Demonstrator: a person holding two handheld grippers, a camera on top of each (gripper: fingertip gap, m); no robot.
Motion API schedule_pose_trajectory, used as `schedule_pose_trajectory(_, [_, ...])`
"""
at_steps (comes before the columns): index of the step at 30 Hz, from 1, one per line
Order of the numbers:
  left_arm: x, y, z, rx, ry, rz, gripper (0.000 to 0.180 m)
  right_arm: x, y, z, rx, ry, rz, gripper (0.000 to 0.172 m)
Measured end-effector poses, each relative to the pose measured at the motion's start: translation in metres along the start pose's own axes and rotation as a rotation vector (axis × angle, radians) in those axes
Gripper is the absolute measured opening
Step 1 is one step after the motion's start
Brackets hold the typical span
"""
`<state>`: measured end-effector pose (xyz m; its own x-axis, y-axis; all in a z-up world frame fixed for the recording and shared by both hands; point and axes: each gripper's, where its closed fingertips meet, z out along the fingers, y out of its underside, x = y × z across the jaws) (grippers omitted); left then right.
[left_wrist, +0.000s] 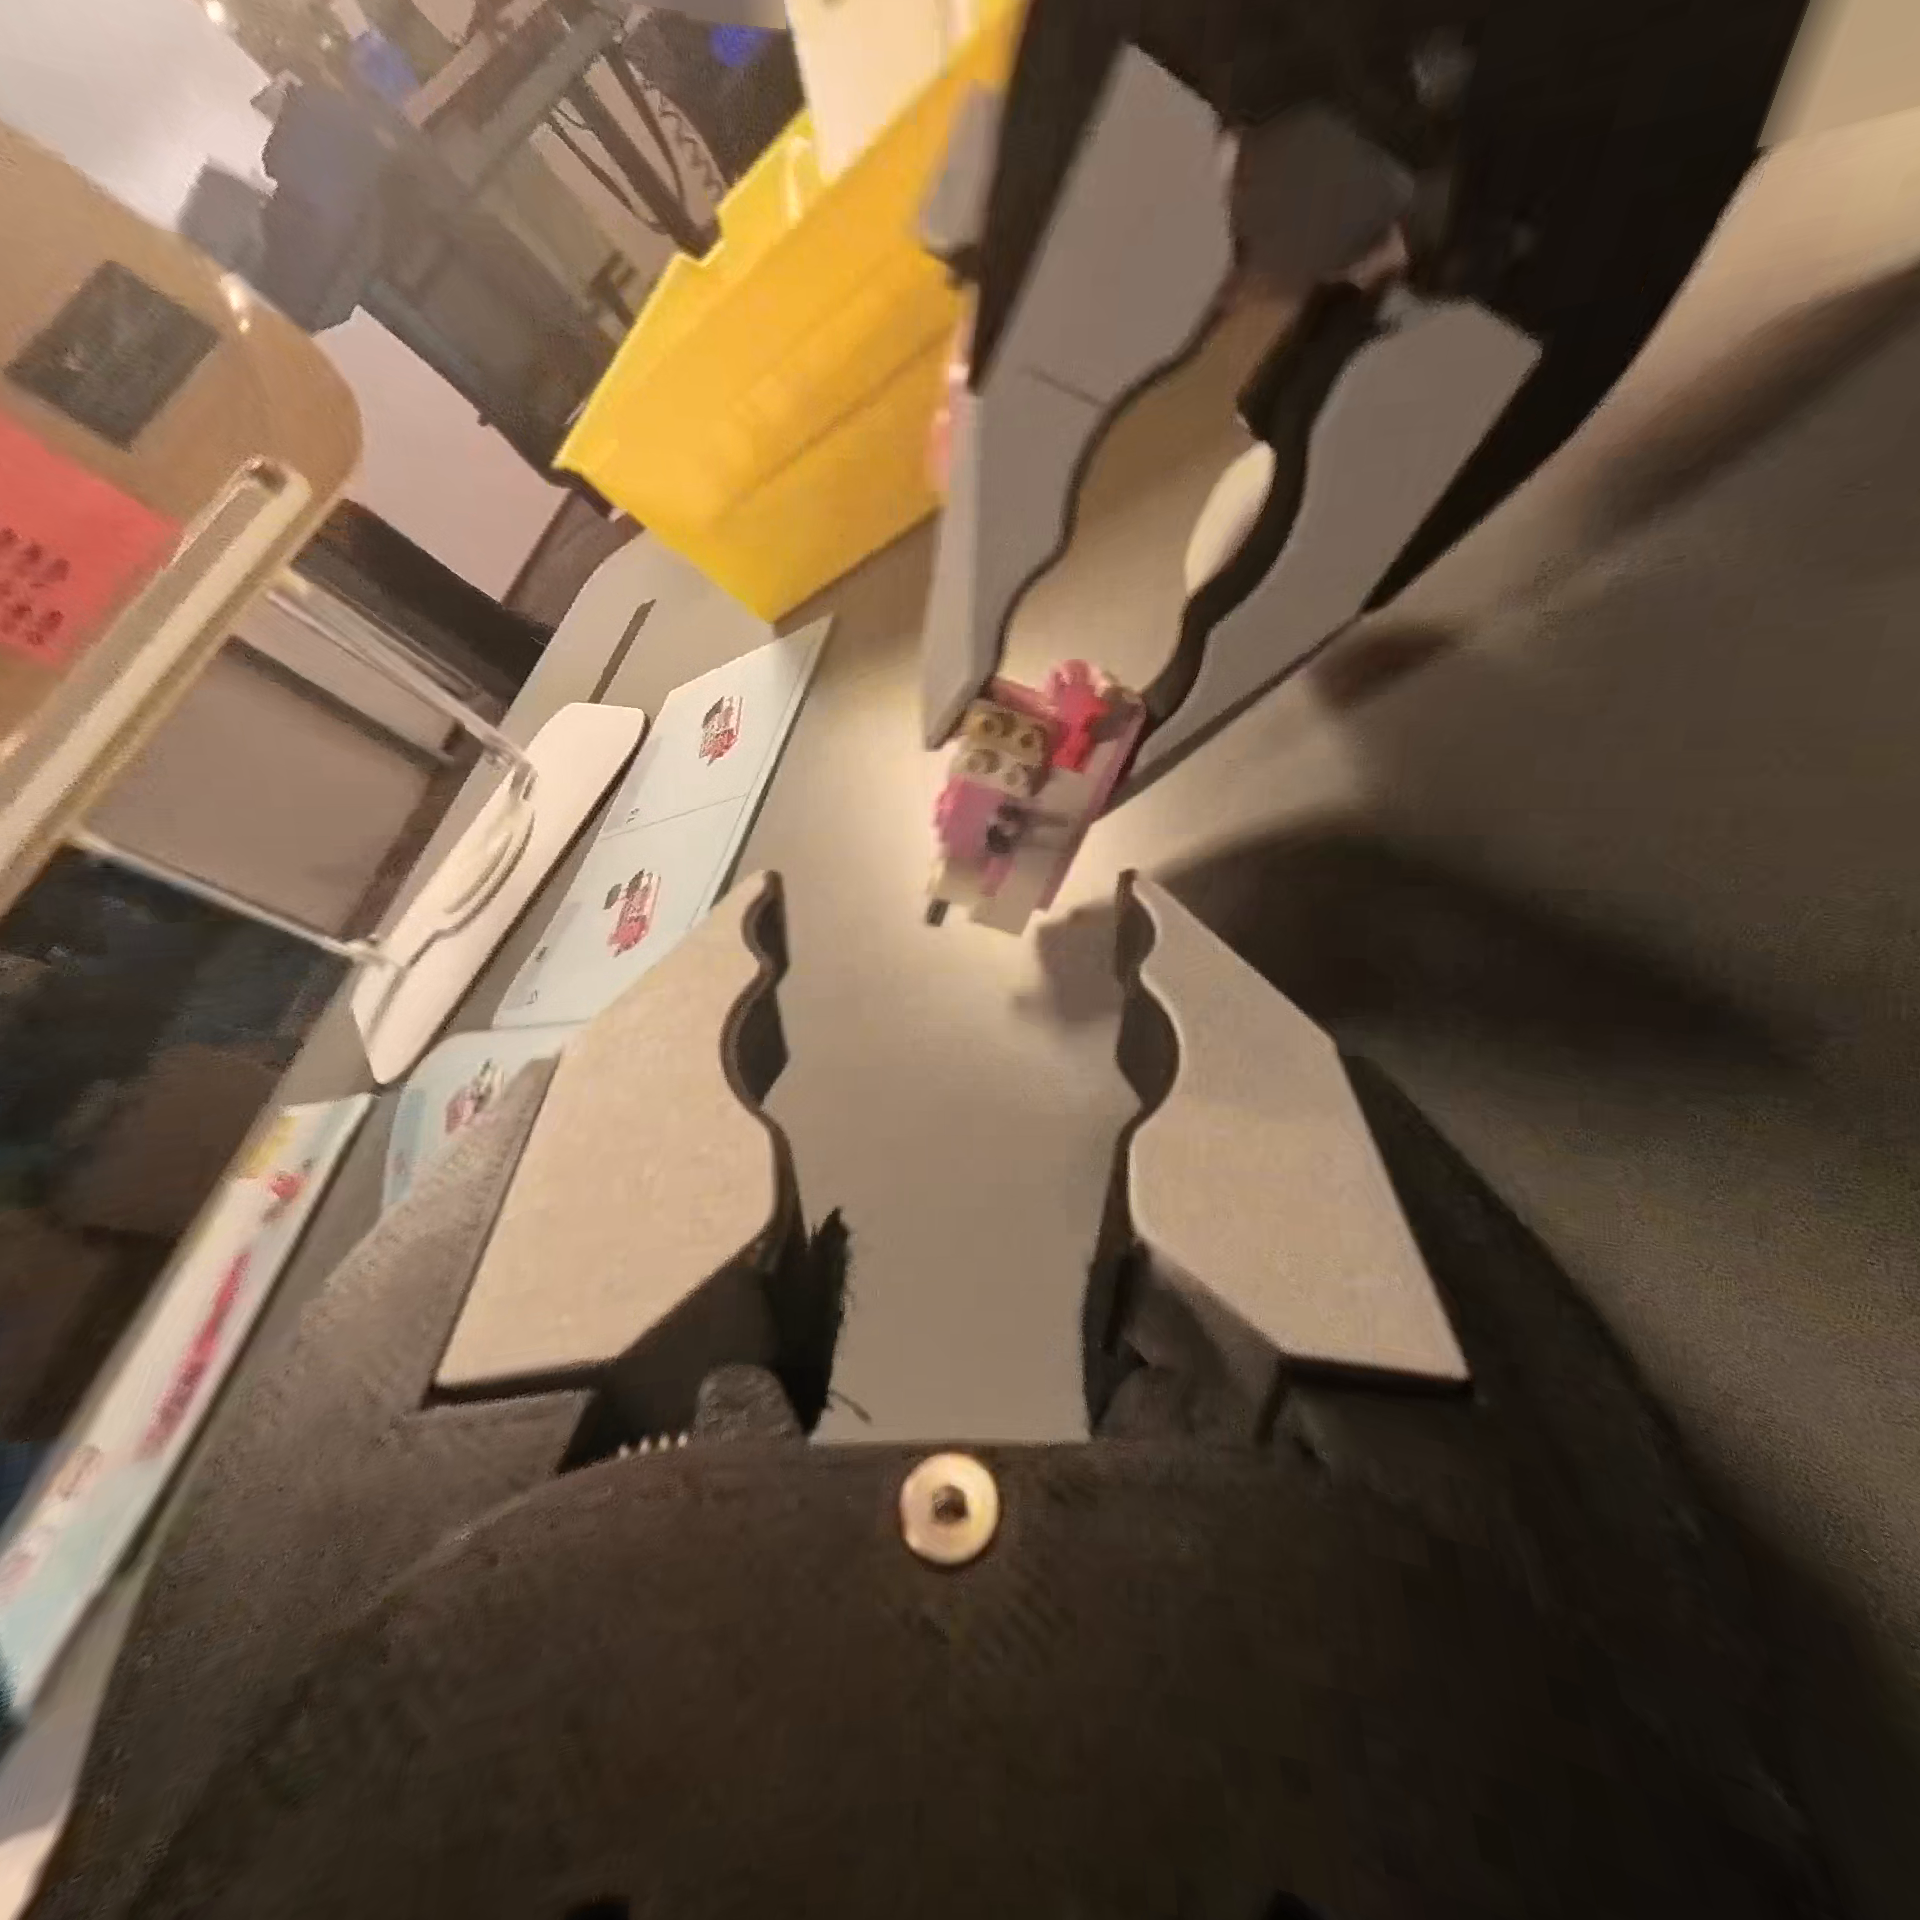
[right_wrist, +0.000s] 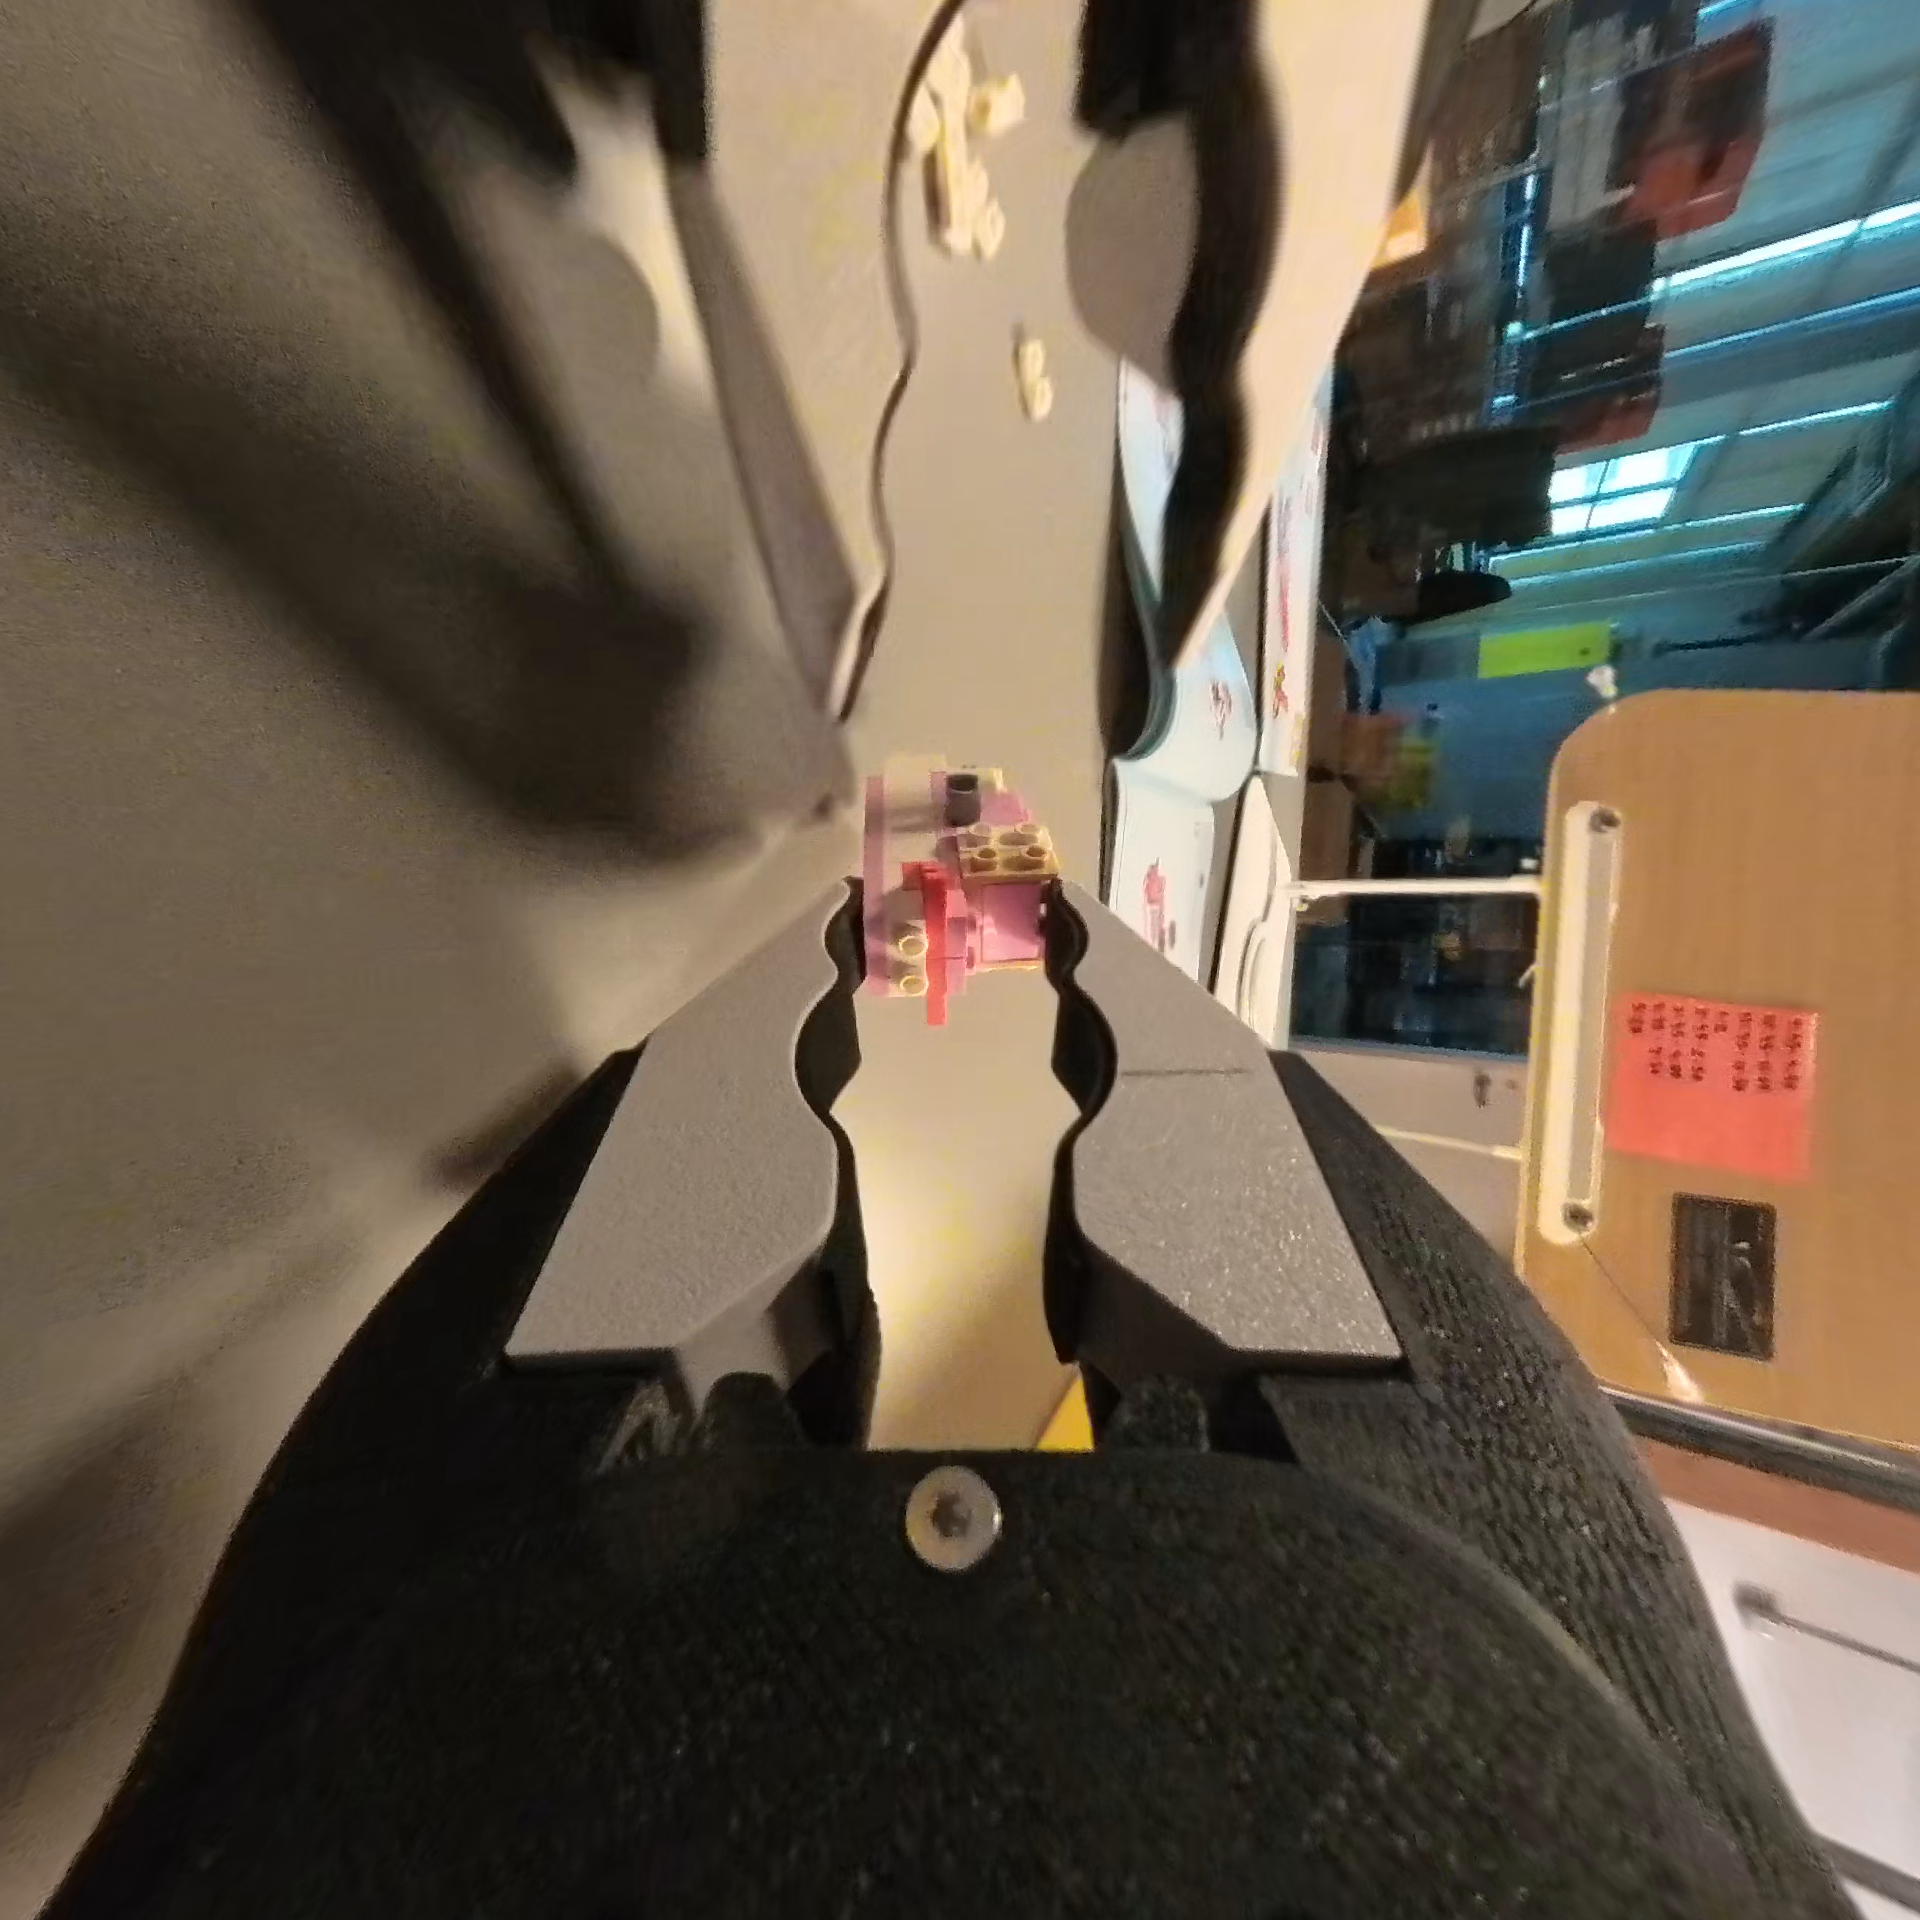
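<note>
Currently the right gripper (right_wrist: 956, 925) is clamped on a small brick model (right_wrist: 951, 914) of pink, red, tan and white pieces. Both fingertips press against the model's opposite sides, so the model hangs clear of the bench (left_wrist: 935, 1143) rather than resting on it. The grip sits at one end of the model. The other end, with a dark grey stud, projects past the fingertips toward 12 o'clock in the right wrist view.

The left gripper (left_wrist: 951, 914) has its jaws wide apart and holds nothing. In the left wrist view the model (left_wrist: 1029, 800) lies just beyond the fingertips, toward 12 to 1 o'clock, apart from both. The far end of the model is therefore exposed to the open jaws, while the right gripper enters from 12 o'clock.

Printed instruction sheets (left_wrist: 665, 831) lie flat on the bench at 10 o'clock, picture side up. A yellow bin (left_wrist: 790, 416) stands behind them at 11 o'clock. Loose pale bricks (right_wrist: 966, 156) are scattered on the bench at 12 o'clock in the right wrist view.
</note>
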<state>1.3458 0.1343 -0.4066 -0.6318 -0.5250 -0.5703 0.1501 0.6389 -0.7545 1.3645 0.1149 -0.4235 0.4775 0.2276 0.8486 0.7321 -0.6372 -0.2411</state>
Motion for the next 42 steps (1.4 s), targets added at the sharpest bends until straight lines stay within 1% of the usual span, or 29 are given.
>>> schedule_pose_trajectory(4, [-0.024,-0.002,-0.009,0.068,-0.049,-0.17,0.065,-0.001,0.01,0.002,-0.027,0.009,-0.024,0.032])
schedule_pose_trajectory(6, [-0.031,-0.001,-0.012,0.083,-0.066,-0.218,0.065,-0.001,0.01,0.002,-0.025,0.005,-0.033,0.033])
schedule_pose_trajectory(8, [-0.034,-0.002,-0.014,0.101,-0.066,-0.255,0.064,-0.007,0.007,0.002,-0.006,-0.038,-0.031,0.034])
schedule_pose_trajectory(13, [-0.033,-0.015,-0.02,0.196,0.018,-0.405,0.064,-0.009,0.01,-0.003,0.007,-0.08,0.009,0.042])
schedule_pose_trajectory(15, [-0.033,-0.017,-0.021,0.211,0.033,-0.434,0.064,-0.009,0.01,-0.007,0.008,-0.104,0.033,0.049])
schedule_pose_trajectory(17, [-0.033,-0.016,-0.021,0.211,0.04,-0.449,0.064,-0.006,0.011,-0.012,0.006,-0.124,0.061,0.062])
schedule_pose_trajectory(18, [-0.032,-0.017,-0.022,0.217,0.053,-0.461,0.064,-0.007,0.011,-0.014,0.0,-0.14,0.068,0.064])
schedule_pose_trajectory(22, [-0.033,-0.025,-0.025,0.272,0.105,-0.558,0.064,-0.012,0.01,-0.02,0.014,-0.167,0.105,0.064])
schedule_pose_trajectory(23, [-0.035,-0.024,-0.026,0.277,0.103,-0.571,0.064,-0.013,0.009,-0.021,0.026,-0.181,0.155,0.064])
schedule_pose_trajectory(24, [-0.037,-0.023,-0.027,0.279,0.097,-0.583,0.064,-0.013,0.008,-0.022,0.048,-0.201,0.246,0.066])
schedule_pose_trajectory(26, [-0.041,-0.023,-0.028,0.288,0.088,-0.601,0.063,-0.005,0.006,-0.023,0.091,-0.222,0.541,0.069])
schedule_pose_trajectory(27, [-0.042,-0.022,-0.029,0.292,0.083,-0.606,0.063,0.0,0.014,-0.02,0.067,-0.213,0.713,0.069])
schedule_pose_trajectory(28, [-0.043,-0.022,-0.03,0.29,0.075,-0.609,0.063,0.001,0.022,-0.017,0.031,-0.218,0.856,0.073])
schedule_pose_trajectory(29, [-0.045,-0.02,-0.029,0.283,0.064,-0.61,0.062,0.001,0.028,-0.015,0.012,-0.221,0.97,0.074])
schedule_pose_trajectory(30, [-0.046,-0.019,-0.029,0.275,0.053,-0.61,0.062,0.0,0.031,-0.012,0.001,-0.226,1.063,0.073])
schedule_pose_trajectory(32, [-0.047,-0.018,-0.029,0.276,0.054,-0.616,0.062,-0.003,0.03,-0.008,0.003,-0.243,1.13,0.072])
schedule_pose_trajectory(34, [-0.046,-0.018,-0.029,0.273,0.06,-0.624,0.062,-0.01,0.031,-0.003,-0.042,-0.26,1.089,0.066])
schedule_pose_trajectory(35, [-0.045,-0.017,-0.028,0.267,0.062,-0.626,0.062,-0.013,0.03,-0.002,-0.06,-0.266,1.05,0.057])
schedule_pose_trajectory(36, [-0.045,-0.016,-0.027,0.261,0.063,-0.624,0.062,-0.015,0.029,-0.001,-0.074,-0.264,0.992,0.041])
schedule_pose_trajectory(37, [-0.044,-0.015,-0.027,0.257,0.064,-0.621,0.062,-0.014,0.027,0.0,-0.073,-0.246,0.913,0.04])
schedule_pose_trajectory(39, [-0.043,-0.014,-0.026,0.245,0.071,-0.621,0.059,-0.007,0.02,-0.001,-0.055,-0.168,0.66,0.035])
schedule_pose_trajectory(40, [-0.041,-0.013,-0.025,0.235,0.087,-0.625,0.057,-0.002,0.016,-0.003,-0.047,-0.103,0.494,0.034])
schedule_pose_trajectory(42, [-0.033,-0.013,-0.023,0.211,0.153,-0.635,0.058,0.011,-0.002,-0.01,0.016,0.047,0.147,0.031])
